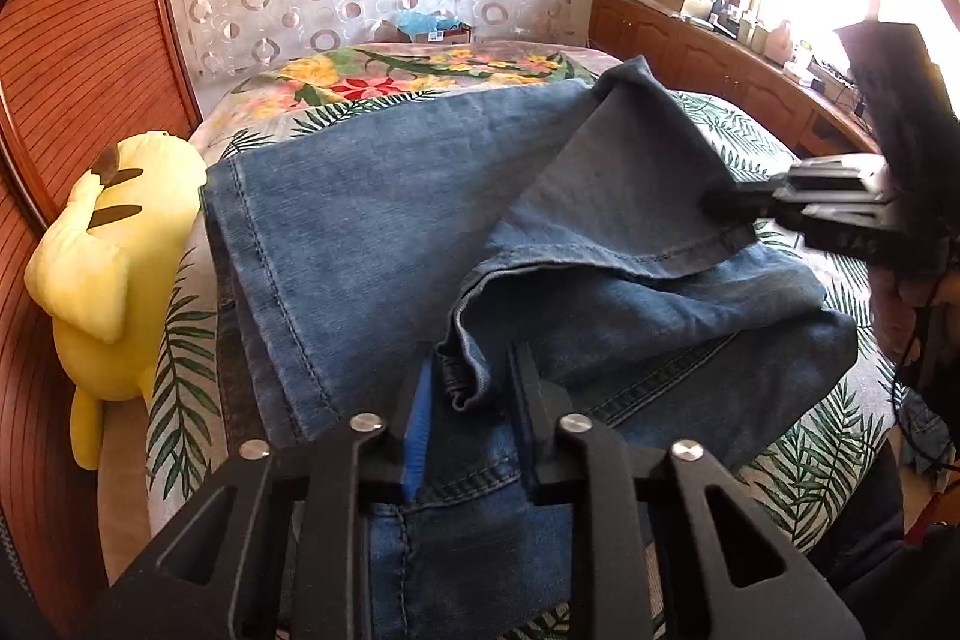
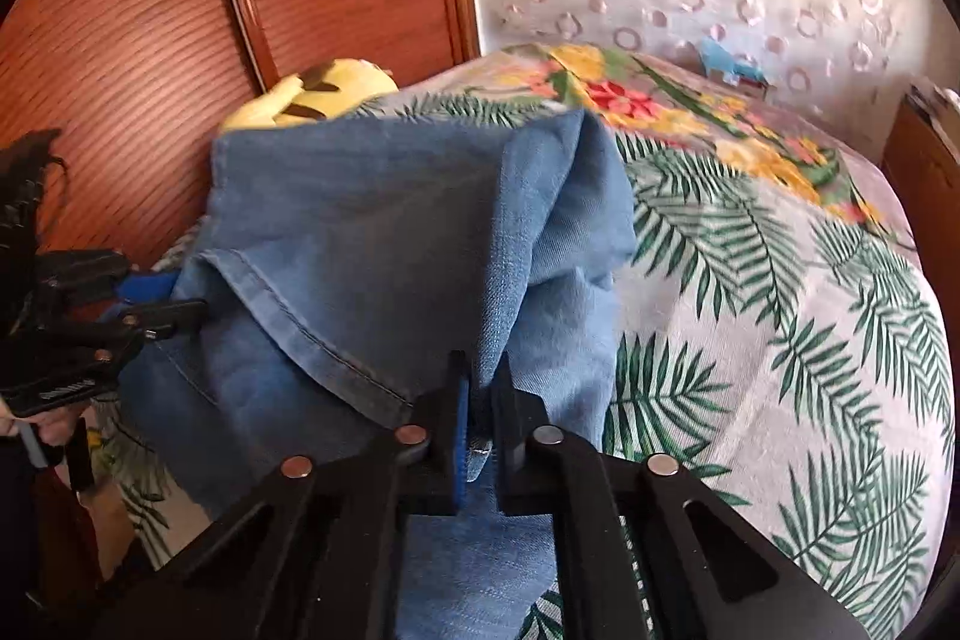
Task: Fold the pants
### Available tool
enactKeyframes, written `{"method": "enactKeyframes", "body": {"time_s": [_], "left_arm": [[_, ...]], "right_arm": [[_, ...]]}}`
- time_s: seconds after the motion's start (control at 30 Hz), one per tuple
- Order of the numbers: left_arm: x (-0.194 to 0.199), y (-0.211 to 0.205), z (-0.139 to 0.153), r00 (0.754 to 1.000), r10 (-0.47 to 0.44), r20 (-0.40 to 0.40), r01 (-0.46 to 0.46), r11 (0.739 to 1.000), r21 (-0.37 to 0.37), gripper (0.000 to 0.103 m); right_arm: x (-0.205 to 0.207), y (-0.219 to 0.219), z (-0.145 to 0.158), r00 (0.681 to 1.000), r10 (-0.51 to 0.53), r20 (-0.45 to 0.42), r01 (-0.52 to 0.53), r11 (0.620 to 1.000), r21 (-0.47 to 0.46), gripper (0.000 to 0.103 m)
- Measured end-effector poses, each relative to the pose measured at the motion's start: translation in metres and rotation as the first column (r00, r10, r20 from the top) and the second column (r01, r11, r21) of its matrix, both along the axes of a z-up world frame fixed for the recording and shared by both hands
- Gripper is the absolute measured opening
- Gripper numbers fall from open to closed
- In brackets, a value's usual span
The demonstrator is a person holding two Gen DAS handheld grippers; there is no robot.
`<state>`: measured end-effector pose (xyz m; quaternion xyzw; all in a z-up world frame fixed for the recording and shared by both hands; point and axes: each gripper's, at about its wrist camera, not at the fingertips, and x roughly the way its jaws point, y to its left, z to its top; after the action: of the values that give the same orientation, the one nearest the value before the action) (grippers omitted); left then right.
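Blue denim pants (image 1: 372, 220) lie partly folded on a bed, one leg end lifted and turned back over the rest. In the left wrist view my left gripper (image 1: 474, 388) has a bunched hem fold between its blue pad and black finger, and it looks shut on that fold. The right gripper (image 1: 720, 202) pinches the raised leg's hem at the right. From the right wrist view, the pants (image 2: 360, 220) hang in a draped fold from my right gripper (image 2: 483, 388), shut on denim. The left gripper (image 2: 174, 301) clamps the cloth edge at the left.
A yellow plush toy (image 1: 114, 244) rests against the wooden headboard (image 1: 72, 40) beside the pants. The bed sheet (image 2: 750, 280) has a palm-leaf and flower print. A wooden cabinet (image 1: 690, 58) with clutter runs under the bright window. A person's hand (image 1: 900, 316) holds the right gripper.
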<state>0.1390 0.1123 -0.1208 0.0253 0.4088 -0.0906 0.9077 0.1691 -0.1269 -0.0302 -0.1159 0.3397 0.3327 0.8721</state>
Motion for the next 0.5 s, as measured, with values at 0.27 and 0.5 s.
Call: {"method": "enactKeyframes", "body": {"time_s": [0.27,0.5], "left_arm": [[-0.006,0.0,0.015,0.999,-0.02,0.03,0.02,1.0,-0.023,0.008],[-0.037,-0.006,0.057,0.991,-0.043,0.127,0.05,0.997,-0.053,0.008]], "right_arm": [[-0.008,-0.007,0.06,0.992,-0.002,0.125,-0.004,0.999,0.049,0.004],[-0.013,0.0,0.104,0.977,0.008,0.215,-0.021,0.998,0.061,0.004]]}}
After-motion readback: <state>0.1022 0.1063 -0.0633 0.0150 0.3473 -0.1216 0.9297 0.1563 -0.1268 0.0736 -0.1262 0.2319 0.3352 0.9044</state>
